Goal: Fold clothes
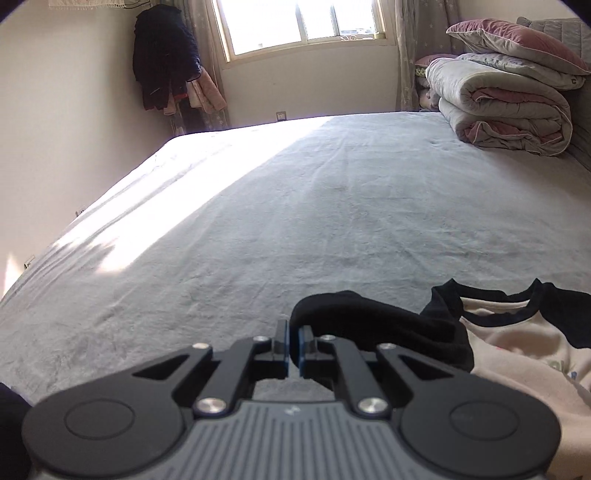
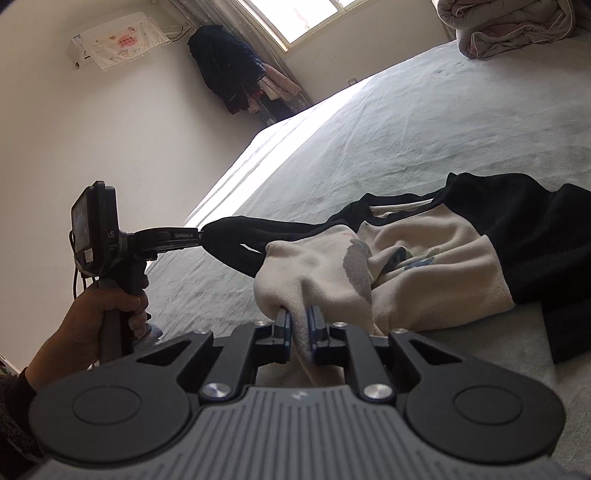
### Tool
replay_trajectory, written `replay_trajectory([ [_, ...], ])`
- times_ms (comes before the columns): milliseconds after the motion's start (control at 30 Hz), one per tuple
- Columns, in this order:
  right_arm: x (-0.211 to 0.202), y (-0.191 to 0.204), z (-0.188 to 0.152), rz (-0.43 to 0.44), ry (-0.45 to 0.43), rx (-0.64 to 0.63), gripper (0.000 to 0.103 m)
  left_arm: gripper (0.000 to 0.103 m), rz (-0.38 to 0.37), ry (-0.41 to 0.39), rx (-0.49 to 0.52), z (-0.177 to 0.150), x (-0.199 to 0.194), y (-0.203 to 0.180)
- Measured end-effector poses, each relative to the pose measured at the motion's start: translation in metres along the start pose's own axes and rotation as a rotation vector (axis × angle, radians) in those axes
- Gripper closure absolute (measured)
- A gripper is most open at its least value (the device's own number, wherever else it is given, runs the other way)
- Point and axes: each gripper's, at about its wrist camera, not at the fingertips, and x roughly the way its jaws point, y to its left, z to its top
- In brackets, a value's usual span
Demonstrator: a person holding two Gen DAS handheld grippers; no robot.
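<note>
A cream shirt (image 1: 517, 343) with black sleeves and a black collar lies crumpled on the grey bed (image 1: 295, 203). In the left wrist view my left gripper (image 1: 293, 328) is shut on one black sleeve (image 1: 369, 317), which loops up and off to the right. The right wrist view shows that same left gripper (image 2: 201, 234) from the side, drawing the sleeve (image 2: 240, 236) out to the left. My right gripper (image 2: 300, 314) has the cream hem of the shirt (image 2: 424, 251) between its fingers, and the cloth tents up to them. The other black sleeve (image 2: 535, 236) lies at the right.
A pile of folded quilts and pillows (image 1: 509, 92) sits at the bed's far right corner. Dark clothes (image 1: 162, 59) hang in the corner by the window (image 1: 295, 22). A wall runs along the bed's left side. A hand (image 2: 110, 306) holds the left gripper's handle.
</note>
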Motion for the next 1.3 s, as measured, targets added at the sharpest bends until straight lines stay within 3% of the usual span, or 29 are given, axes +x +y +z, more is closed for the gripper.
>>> replay_trajectory([
  [67,0.005,0.002,-0.002,0.009,0.018,-0.006,0.084,0.099,0.060,-0.026,0.031,0.006,0.005,0.007],
  [233,0.012,-0.002,-0.002,0.013,0.039,0.014,0.082,0.099,0.091,-0.009,0.005,0.018,0.023,0.030],
  [267,0.013,-0.004,-0.001,0.010,0.039,0.023,0.074,0.099,0.099,-0.009,0.006,0.018,0.027,0.033],
  [300,0.013,-0.006,-0.001,0.008,0.037,0.032,0.058,0.099,0.109,-0.011,0.011,0.019,0.031,0.036],
  [367,0.013,-0.008,0.001,0.016,0.034,0.046,0.040,0.098,0.135,-0.017,0.021,0.019,0.039,0.040],
  [533,0.005,-0.014,0.004,0.009,0.019,0.067,0.040,0.098,0.154,0.005,-0.024,0.021,0.063,0.055],
  [700,-0.013,-0.031,0.008,-0.091,-0.016,0.099,0.040,0.098,0.190,0.009,-0.059,0.023,0.085,0.063],
  [867,-0.032,-0.060,0.010,-0.266,-0.026,0.177,0.040,0.098,0.168,0.050,-0.142,0.019,0.101,0.063],
  [1067,-0.050,-0.081,0.009,-0.344,-0.035,0.246,0.040,0.093,0.149,0.075,-0.149,0.009,0.104,0.053],
  [1133,-0.052,-0.082,0.009,-0.355,-0.031,0.251,0.040,0.087,0.145,0.084,-0.152,0.009,0.103,0.052],
  [1200,-0.050,-0.081,0.009,-0.357,-0.025,0.253,0.040,0.067,0.140,0.093,-0.163,0.008,0.101,0.052],
  [1300,-0.048,-0.079,0.009,-0.361,-0.020,0.241,0.040,0.059,0.136,0.100,-0.166,0.008,0.095,0.051],
])
